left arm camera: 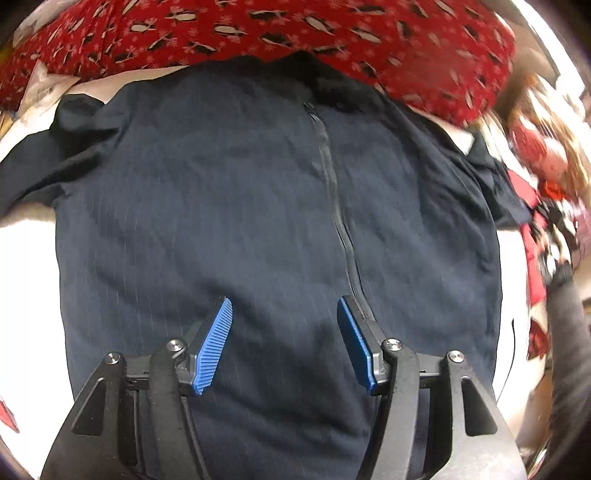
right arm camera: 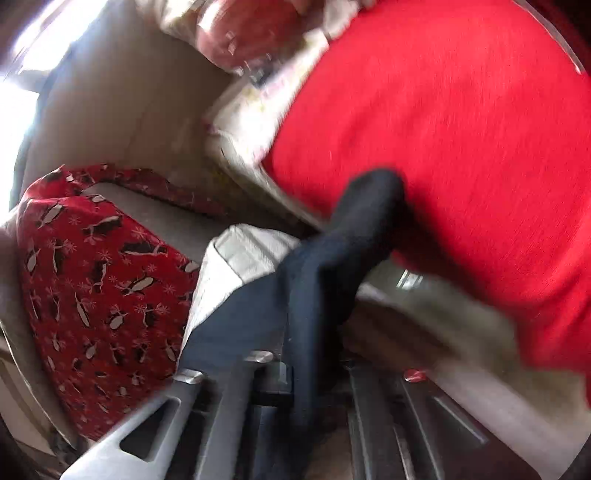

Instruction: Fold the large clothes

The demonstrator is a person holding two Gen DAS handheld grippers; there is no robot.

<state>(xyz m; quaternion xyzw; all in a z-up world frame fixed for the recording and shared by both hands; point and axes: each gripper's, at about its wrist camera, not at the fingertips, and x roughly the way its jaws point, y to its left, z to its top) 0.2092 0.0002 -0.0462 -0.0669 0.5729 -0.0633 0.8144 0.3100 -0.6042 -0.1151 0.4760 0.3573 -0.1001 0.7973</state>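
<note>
- My left hand-held gripper (left arm camera: 284,343) hovers wide open and empty over the navy zip-front garment (left arm camera: 221,206), spread flat on the white bed (left arm camera: 26,277) below the red penguin-print cloth (left arm camera: 258,29).
- My right hand-held gripper (right arm camera: 314,354) appears clamped on a dark sleeve (right arm camera: 354,229); its pads are hidden.
- Best, I judge: carry the sleeve inward, keeping it taut.

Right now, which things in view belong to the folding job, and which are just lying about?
For the job:
- navy zip-front garment, spread flat
- its sleeve, gripped in the right claw
- left claw, open above the garment

Just lying about:
- red penguin-print fabric
- plain red cloth
- white bedding
</note>
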